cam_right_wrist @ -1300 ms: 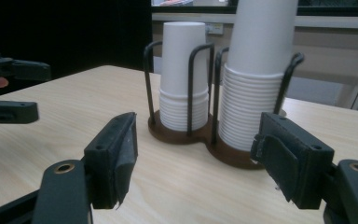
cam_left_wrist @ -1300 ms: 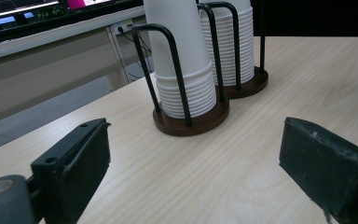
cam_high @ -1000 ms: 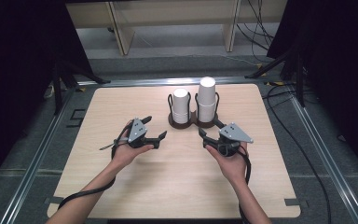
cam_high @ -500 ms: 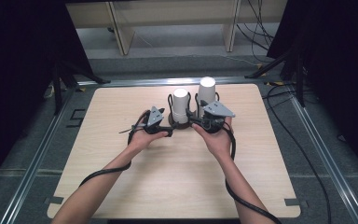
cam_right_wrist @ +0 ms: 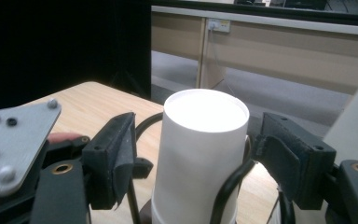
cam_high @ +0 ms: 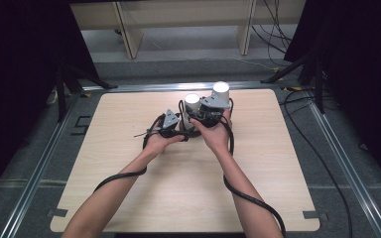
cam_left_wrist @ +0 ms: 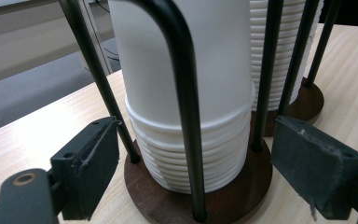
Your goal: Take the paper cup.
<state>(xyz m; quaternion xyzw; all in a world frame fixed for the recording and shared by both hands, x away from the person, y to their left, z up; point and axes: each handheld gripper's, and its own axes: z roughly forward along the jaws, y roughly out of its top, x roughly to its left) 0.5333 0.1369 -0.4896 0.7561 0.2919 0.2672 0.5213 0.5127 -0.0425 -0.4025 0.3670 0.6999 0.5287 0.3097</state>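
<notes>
- Two stacks of white paper cups stand upside down in a dark wire holder on round wooden bases, near the middle of the bench's far edge
- The shorter cup stack (cam_high: 192, 105) stands on the left; the taller cup stack (cam_high: 221, 93) stands just beside it on the right
- The wire holder (cam_left_wrist: 182, 93) rings the shorter stack with black rods set into a wooden base (cam_left_wrist: 223, 198)
- The left gripper (cam_high: 174, 130) sits low at the foot of the shorter stack; its jaws stand wide, one on each side of the base, touching nothing
- The right gripper (cam_high: 206, 115) is up at the top of the shorter stack; its jaws stand wide on either side of the top cup (cam_right_wrist: 200, 140), not touching it
- The bench (cam_high: 129, 163) is pale wood
</notes>
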